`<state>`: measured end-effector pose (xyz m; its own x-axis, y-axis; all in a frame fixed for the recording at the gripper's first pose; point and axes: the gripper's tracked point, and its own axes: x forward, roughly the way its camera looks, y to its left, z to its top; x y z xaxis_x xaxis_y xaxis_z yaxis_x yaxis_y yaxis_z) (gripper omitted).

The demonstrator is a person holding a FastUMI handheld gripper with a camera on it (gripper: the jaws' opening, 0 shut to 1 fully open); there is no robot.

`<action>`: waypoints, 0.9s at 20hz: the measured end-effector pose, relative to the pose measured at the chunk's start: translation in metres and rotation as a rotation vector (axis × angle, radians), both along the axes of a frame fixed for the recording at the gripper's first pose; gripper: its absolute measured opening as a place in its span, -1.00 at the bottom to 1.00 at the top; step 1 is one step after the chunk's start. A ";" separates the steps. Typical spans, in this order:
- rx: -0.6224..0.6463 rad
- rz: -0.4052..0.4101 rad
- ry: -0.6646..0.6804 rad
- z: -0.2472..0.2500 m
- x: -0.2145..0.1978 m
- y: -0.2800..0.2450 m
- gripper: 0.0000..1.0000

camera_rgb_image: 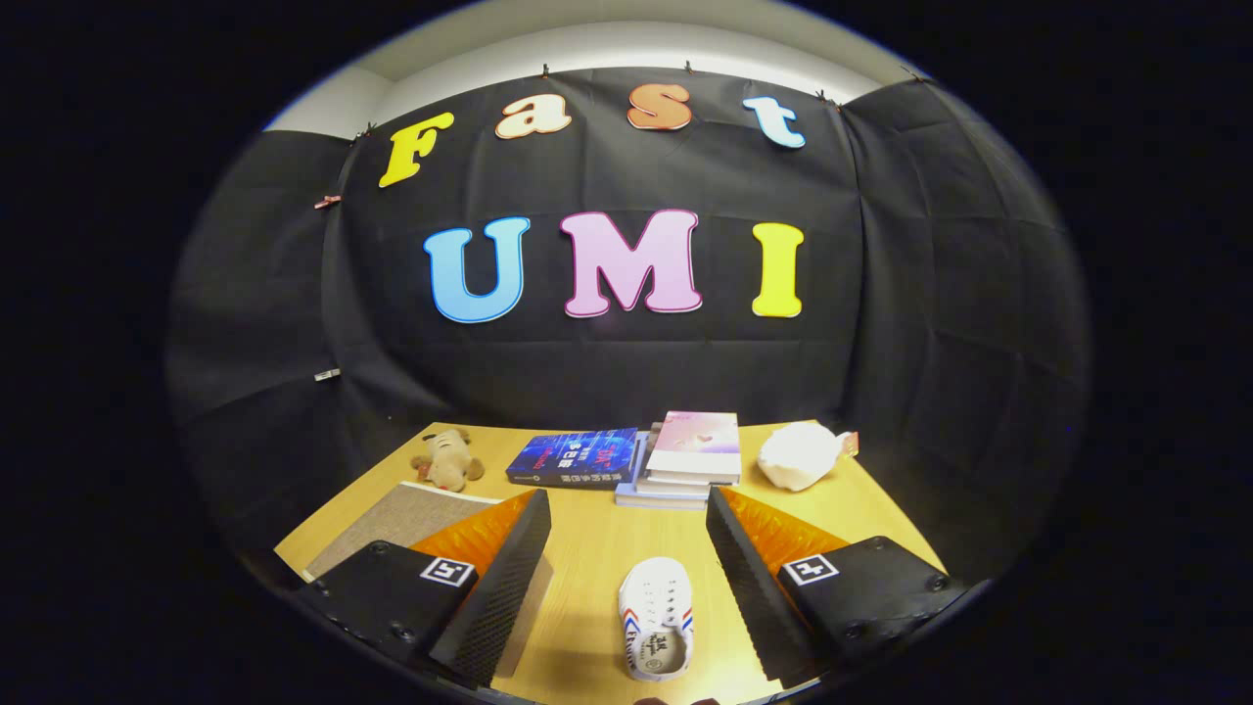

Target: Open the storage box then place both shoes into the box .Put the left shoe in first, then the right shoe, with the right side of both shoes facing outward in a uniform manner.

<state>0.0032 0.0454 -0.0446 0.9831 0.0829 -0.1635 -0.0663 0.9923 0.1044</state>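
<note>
A white canvas shoe (656, 617) with red and blue side stripes lies on the wooden table (597, 548), toe pointing away from me. It sits between my two fingers, nearer the right one, and touches neither. My gripper (626, 534) is open wide, held above the table, with nothing gripped. A grey-brown flat panel (401, 519) lies on the table behind the left finger (509, 568), partly hidden by it; I cannot tell if it belongs to the storage box.
Beyond the fingers, a blue book (573, 457) lies beside a stack of books (685, 458) with a pink one on top. A tan plush dog (445, 458) sits far left, a white plush toy (803, 455) far right.
</note>
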 end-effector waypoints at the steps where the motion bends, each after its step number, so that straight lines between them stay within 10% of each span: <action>1: 0.015 0.015 0.021 -0.006 0.000 0.003 0.96; 18: 0.503 0.478 0.522 -0.124 -0.038 0.113 0.97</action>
<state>-0.0348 0.1582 -0.1683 0.6337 0.6516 -0.4169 -0.2861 0.6981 0.6563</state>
